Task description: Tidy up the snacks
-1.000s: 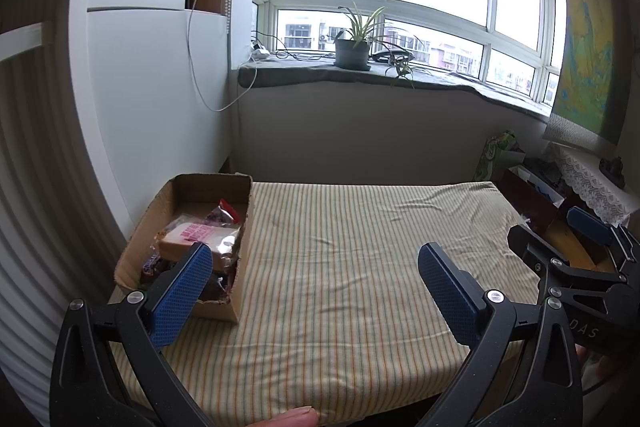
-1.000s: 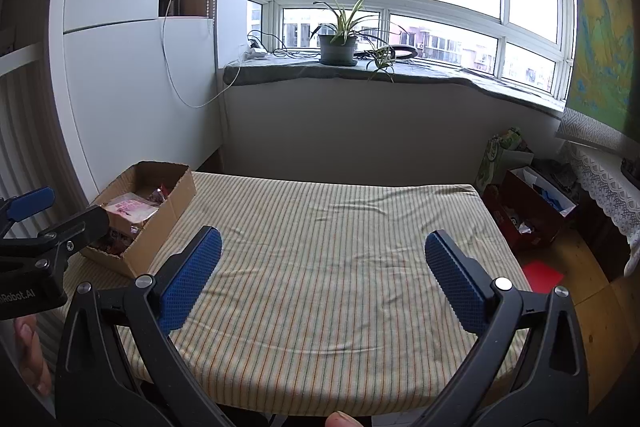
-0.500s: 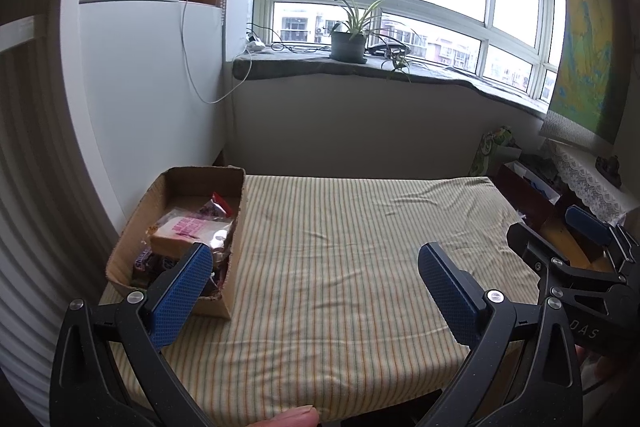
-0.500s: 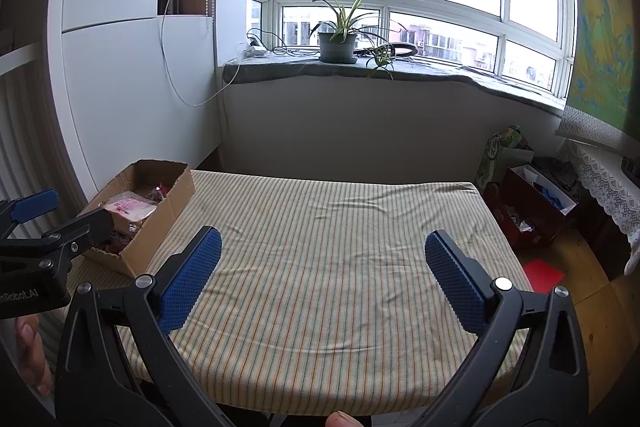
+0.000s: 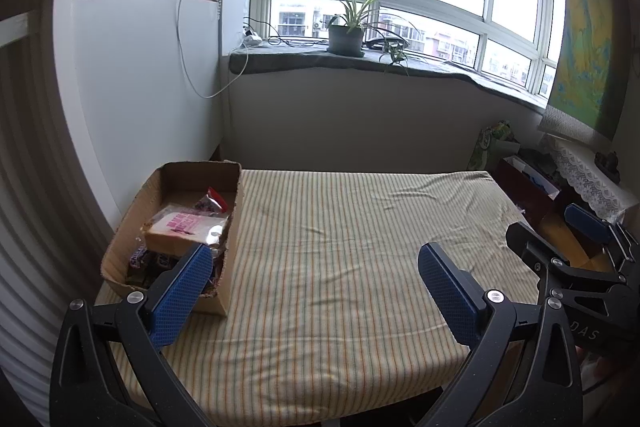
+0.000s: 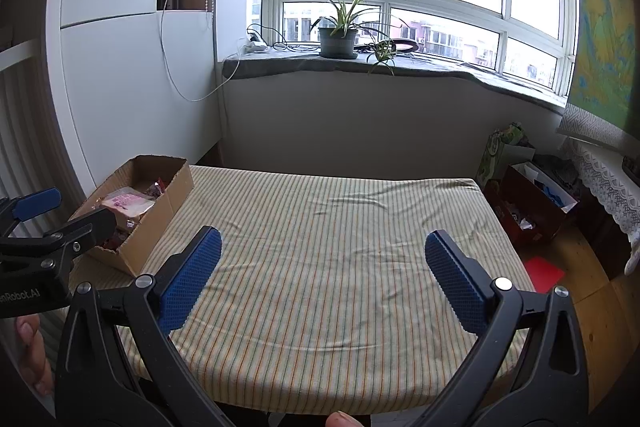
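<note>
— Drifting leftward since a second ago, the left gripper (image 5: 316,287) is bringing the cardboard box (image 5: 234,227) nearer the middle of its view.
— Jaws?
— Both are standing wide, holding nothing; the right gripper (image 6: 322,277) is hovering over the striped tablecloth (image 6: 340,247).
— And the snacks?
— The pink-labelled bread packet (image 5: 184,227) is lying in the box with dark wrappers, at the table's left edge.
</note>
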`<state>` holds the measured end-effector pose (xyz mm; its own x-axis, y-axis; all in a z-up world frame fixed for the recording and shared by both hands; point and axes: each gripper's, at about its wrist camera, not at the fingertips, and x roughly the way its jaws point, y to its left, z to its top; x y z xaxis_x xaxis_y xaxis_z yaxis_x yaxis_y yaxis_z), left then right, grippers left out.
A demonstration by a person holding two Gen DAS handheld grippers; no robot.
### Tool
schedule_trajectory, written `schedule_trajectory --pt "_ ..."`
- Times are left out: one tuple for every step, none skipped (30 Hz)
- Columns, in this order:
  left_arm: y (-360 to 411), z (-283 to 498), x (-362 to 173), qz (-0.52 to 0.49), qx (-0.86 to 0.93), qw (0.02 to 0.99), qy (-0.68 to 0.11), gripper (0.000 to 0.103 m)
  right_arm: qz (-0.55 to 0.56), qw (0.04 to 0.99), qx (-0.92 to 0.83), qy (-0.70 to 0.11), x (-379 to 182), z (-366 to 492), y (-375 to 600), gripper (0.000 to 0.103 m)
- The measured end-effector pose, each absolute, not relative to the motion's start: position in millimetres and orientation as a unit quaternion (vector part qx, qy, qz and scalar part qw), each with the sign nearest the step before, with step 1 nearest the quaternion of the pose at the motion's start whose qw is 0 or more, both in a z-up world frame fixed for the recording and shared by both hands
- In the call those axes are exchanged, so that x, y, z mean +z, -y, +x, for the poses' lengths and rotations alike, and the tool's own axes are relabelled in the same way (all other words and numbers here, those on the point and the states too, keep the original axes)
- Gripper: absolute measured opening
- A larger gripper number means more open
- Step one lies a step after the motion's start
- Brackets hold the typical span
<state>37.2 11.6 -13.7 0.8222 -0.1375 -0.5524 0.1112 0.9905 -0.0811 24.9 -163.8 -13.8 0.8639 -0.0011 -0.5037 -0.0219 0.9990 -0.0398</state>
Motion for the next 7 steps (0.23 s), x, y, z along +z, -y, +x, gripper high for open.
schedule_trajectory --pt "-11.8 36.2 -13.5 -0.023 -0.063 0.955 -0.287 0.102 -0.022 0.965 0.005 -0.262 -14.7 24.8 164.4 0.103" --pt "-12.6 35.1 -13.4 -0.022 -0.057 0.957 -0.282 0.102 -0.022 0.965 0.006 -0.262 -15.4 25.3 165.3 0.103" --pt "-12.6 34.0 -12.6 -0.019 -0.052 0.959 -0.277 0.102 -0.022 0.965 0.006 -0.263 -15.7 25.9 165.6 0.103" --pt "-12.4 34.1 -12.2 -0.016 -0.047 0.96 -0.274 0.102 -0.022 0.965 0.006 -0.263 -16.0 25.7 165.9 0.103" --pt "-12.6 33.7 -11.7 -0.015 -0.045 0.961 -0.271 0.102 -0.022 0.965 0.007 -0.263 -15.7 26.1 166.0 0.103" --pt "-13.0 33.6 -11.3 -0.014 -0.044 0.962 -0.269 0.102 -0.022 0.965 0.006 -0.263 -15.7 26.2 166.0 0.103" --pt "-13.8 33.7 -10.9 -0.015 -0.043 0.963 -0.266 0.102 -0.022 0.964 0.007 -0.263 -15.6 26.2 166.1 0.103"
